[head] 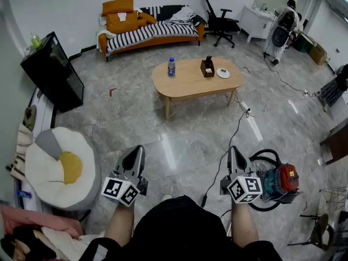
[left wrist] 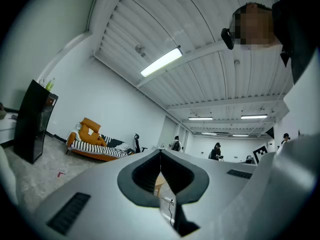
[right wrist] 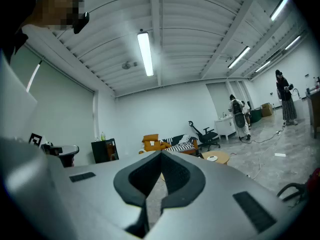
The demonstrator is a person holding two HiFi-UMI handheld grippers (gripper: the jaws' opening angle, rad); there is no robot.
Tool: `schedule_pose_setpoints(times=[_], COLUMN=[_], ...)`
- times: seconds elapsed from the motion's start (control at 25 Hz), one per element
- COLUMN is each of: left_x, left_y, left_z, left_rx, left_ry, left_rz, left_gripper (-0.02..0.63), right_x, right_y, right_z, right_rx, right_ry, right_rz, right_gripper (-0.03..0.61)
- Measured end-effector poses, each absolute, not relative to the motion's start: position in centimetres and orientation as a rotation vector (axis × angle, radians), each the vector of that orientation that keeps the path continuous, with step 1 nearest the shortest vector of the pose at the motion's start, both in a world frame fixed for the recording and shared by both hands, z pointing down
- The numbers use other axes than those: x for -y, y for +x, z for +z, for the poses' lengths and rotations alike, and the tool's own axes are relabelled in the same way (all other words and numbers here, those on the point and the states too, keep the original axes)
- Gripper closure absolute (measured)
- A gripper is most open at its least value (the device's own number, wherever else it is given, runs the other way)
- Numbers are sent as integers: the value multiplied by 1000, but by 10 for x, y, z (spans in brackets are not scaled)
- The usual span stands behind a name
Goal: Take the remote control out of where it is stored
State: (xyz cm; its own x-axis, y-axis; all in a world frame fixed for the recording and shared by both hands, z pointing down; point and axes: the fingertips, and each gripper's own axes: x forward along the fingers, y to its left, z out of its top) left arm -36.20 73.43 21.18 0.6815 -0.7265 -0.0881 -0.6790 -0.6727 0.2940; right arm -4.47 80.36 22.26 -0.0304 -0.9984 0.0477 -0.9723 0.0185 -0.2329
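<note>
Left tongs [head: 138, 150] and right tongs [head: 234, 151] closed, empty; remote [head: 208, 59] stands upright in holder [head: 206, 69].

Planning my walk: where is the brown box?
In the head view, the brown box sits on the coffee table, right of centre, between the bottle and white dish.

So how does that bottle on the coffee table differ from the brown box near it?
The bottle is slim, blue and white; the brown box is squat and dark. On the coffee table, the bottle stands toward the left end; the brown box sits beside a white plate. Both stand upright.
</note>
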Motion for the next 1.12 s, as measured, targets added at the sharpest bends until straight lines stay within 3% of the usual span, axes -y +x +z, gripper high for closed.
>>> schedule_pose_setpoints(times=[0.64, 1.12], left_x=[-692, -651], left_y=[-381, -368], left_z=[213, 223], left_rx=[1050, 1043], left_ry=[2702, 2709], left_rz=[-260, -239], left_gripper=[606, 606], right_x=[-772, -739], right_y=[-70, -50], right_z=[226, 232], right_rx=[-2065, -2033], right_ry=[-2086, -2118], right_rz=[-335, -348], right_gripper=[572, 571])
